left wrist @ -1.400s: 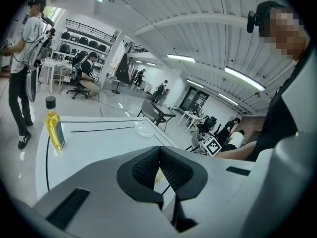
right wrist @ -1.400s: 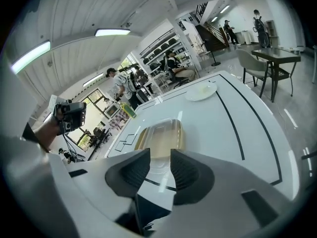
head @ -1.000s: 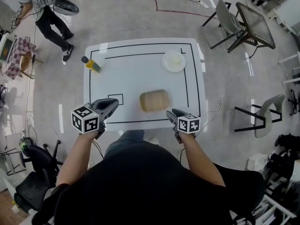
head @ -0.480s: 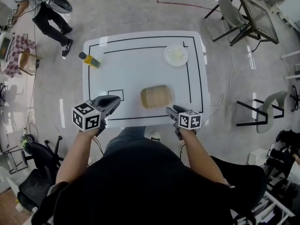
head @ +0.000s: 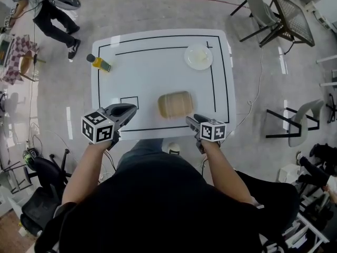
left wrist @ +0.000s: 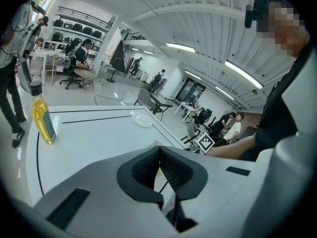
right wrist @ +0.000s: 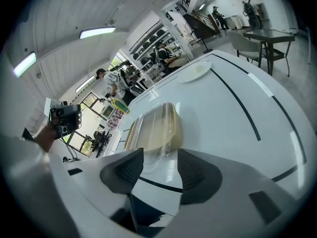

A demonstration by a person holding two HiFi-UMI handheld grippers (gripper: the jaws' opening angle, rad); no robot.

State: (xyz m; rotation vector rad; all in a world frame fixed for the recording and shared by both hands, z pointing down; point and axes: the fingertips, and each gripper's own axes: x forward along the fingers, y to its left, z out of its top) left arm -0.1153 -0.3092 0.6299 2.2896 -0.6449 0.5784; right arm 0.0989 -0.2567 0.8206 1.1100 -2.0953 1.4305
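Observation:
A tan box with a clear lid [head: 175,104] lies near the front of the white table [head: 152,78]. My right gripper [head: 189,120] hovers at the table's front edge just right of the box. It is open with nothing between its jaws, and the box [right wrist: 154,129] lies just ahead of the right gripper [right wrist: 161,168]. My left gripper [head: 132,109] is held over the front left edge. The left gripper [left wrist: 159,156] is shut on nothing, its pads pressed together.
A bottle of yellow liquid [head: 99,62] stands at the table's far left corner, and a white plate [head: 198,56] lies at the far right. A small black square outline [head: 129,102] marks the table by my left gripper. Chairs [head: 259,12] and people [head: 42,9] stand around the table.
The right gripper's jaws have spread wider and moved closer to the box. The left gripper has turned slightly and stays shut.

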